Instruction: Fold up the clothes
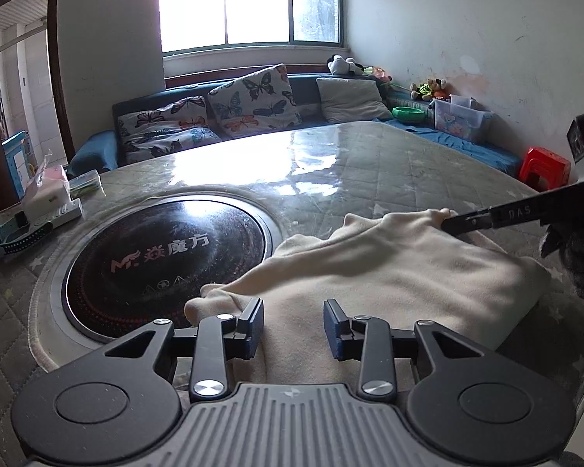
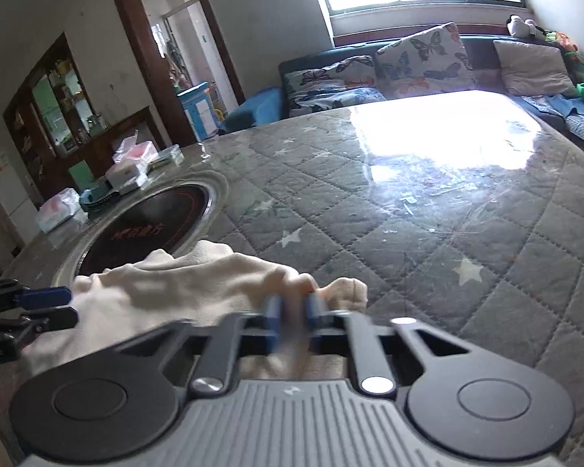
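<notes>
The cream garment [image 1: 389, 268] lies bunched on the counter [image 1: 370, 163], its left part draped over the rim of the black hob [image 1: 163, 260] set into the surface. The hob serves as the landmark here.

Nearest, right of the hob, the left claw [image 1: 293, 329] stands with its jaws apart over the garment's near edge. Cloth lies between and under the blue pads, but they do not press on it, so this edge is free. Any pull from the other side would likely drag it along and undo whatever fold is already there.

Further right of the hob, the right claw [image 2: 292, 315] is closed on a pinch of cloth at the garment's far corner. That view is blurred at the pads, so how much fabric sits in the pinch is hard to tell. A thin pinch could slip out under a lift, and a bite through two layers would carry both and spoil the crease.

The soft fabric sags over the hob rim; a sideways drag could catch there and skew the fold.

Beyond the hob to the left sit a tissue pack [image 1: 44, 190] and a watch [image 1: 15, 233], well apart from the garment. A wide sweep of cloth could still nudge them.
</notes>
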`<move>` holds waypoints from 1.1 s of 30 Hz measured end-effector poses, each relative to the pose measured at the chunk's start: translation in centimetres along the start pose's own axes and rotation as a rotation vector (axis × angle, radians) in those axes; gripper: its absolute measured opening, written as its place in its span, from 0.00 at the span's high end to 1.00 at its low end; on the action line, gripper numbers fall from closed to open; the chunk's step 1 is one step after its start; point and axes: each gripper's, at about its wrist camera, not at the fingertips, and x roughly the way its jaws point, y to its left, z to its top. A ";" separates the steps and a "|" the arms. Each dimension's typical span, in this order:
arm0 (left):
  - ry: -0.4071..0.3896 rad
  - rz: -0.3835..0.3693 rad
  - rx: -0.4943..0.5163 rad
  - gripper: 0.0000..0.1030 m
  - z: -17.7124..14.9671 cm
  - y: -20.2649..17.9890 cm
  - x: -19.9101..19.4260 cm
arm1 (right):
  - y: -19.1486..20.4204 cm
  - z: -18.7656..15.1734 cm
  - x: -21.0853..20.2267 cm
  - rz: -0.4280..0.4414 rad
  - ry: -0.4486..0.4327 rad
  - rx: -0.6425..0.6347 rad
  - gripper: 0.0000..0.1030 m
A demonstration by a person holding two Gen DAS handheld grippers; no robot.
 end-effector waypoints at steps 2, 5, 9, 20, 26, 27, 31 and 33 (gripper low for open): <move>0.004 0.002 0.003 0.61 -0.2 0.0 0.1 | 0.7 0.3 -0.7 -0.034 -0.025 -0.047 0.96; 0.014 0.000 0.001 0.61 -0.6 0.2 0.3 | 1.7 0.5 -1.6 -0.095 -0.043 -0.114 0.96; 0.021 0.001 0.008 0.61 -1.0 0.2 0.6 | 2.0 -0.1 -0.7 -0.141 -0.016 -0.149 0.96; -0.041 -0.021 0.010 0.61 0.2 -0.8 -1.5 | 4.6 -1.1 -4.9 -0.114 -0.082 -0.241 0.89; -0.031 -0.074 0.037 0.61 -0.6 -2.4 -1.6 | 6.9 -3.4 -5.5 -0.082 -0.062 -0.326 0.89; -0.022 -0.073 0.041 0.61 -0.8 -2.6 -1.4 | 6.9 -3.7 -5.3 -0.091 -0.055 -0.338 0.89; 0.006 -0.061 0.046 0.61 -1.8 -2.7 -0.8 | 6.3 -4.6 -4.6 -0.114 -0.030 -0.328 0.89; 0.001 -0.054 0.052 0.61 -2.1 -2.6 -0.7 | 5.6 -5.1 -4.4 -0.111 -0.029 -0.316 0.88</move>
